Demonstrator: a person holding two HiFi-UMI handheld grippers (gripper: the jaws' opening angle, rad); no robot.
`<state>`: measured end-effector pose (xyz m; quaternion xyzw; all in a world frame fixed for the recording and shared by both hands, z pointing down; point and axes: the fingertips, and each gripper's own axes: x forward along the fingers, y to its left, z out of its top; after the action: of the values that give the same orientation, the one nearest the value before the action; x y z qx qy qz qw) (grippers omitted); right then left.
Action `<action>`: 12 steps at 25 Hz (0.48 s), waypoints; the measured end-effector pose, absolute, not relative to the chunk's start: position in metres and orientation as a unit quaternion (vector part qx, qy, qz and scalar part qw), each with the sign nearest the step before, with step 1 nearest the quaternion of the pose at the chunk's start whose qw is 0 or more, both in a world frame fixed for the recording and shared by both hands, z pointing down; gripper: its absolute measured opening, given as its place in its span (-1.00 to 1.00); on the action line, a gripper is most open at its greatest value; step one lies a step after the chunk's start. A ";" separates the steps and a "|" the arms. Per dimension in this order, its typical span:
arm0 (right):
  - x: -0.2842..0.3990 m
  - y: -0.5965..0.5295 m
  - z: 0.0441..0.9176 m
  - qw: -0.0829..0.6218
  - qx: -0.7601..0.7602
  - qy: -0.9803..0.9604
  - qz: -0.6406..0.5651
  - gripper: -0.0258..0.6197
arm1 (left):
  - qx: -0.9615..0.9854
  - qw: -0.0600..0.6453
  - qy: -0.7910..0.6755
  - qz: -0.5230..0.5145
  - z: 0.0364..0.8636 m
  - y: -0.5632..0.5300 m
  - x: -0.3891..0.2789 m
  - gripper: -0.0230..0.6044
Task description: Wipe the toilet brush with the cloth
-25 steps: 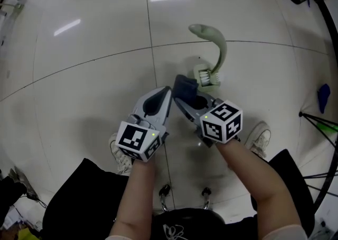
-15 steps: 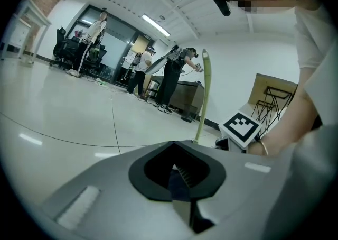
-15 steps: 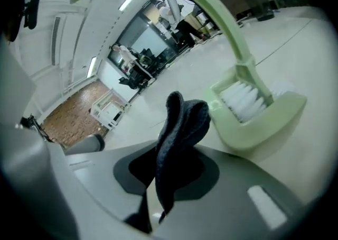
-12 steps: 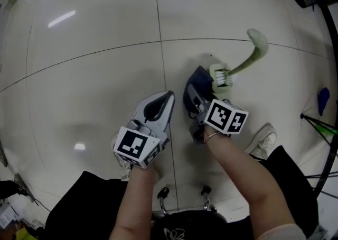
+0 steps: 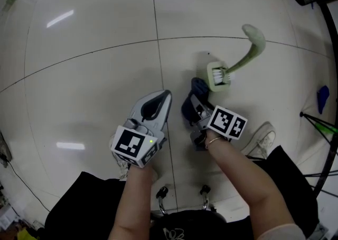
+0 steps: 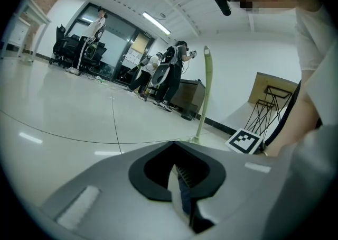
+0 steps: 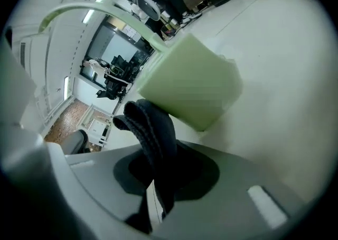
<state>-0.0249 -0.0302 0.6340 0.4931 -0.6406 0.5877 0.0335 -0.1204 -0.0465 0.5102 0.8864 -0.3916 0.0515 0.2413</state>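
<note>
this looks like an open office or lab hall. the floor [image 5: 90, 75] is a wide spread of big, glossy pale tiles, with strip lights [image 6: 156, 22] on the white ceiling. at the far end stands a glazed partition [image 6: 113, 40]. black office chairs [image 6: 66, 52] cluster left of it, a few people [image 6: 170, 75] stand right of it, and a dark cabinet [image 6: 188, 98] sits further right.

No words, brands or numbers can be read anywhere; the only printed signs are black-and-white square markers [image 5: 131, 142] on the cubes of the left hand-held gripper [image 5: 165, 97] and right hand-held gripper [image 5: 195, 96], and they carry no letters.
</note>
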 end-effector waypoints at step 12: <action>-0.071 -0.065 0.563 0.017 0.434 -0.754 0.493 -0.73 | 0.888 0.224 -0.398 0.050 0.502 -0.050 -0.116 -0.91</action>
<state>-0.0711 -0.0655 0.5635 0.4343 -0.7535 0.4933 0.0167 -0.1156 -0.0499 0.5019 0.8883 -0.3982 0.0500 0.2236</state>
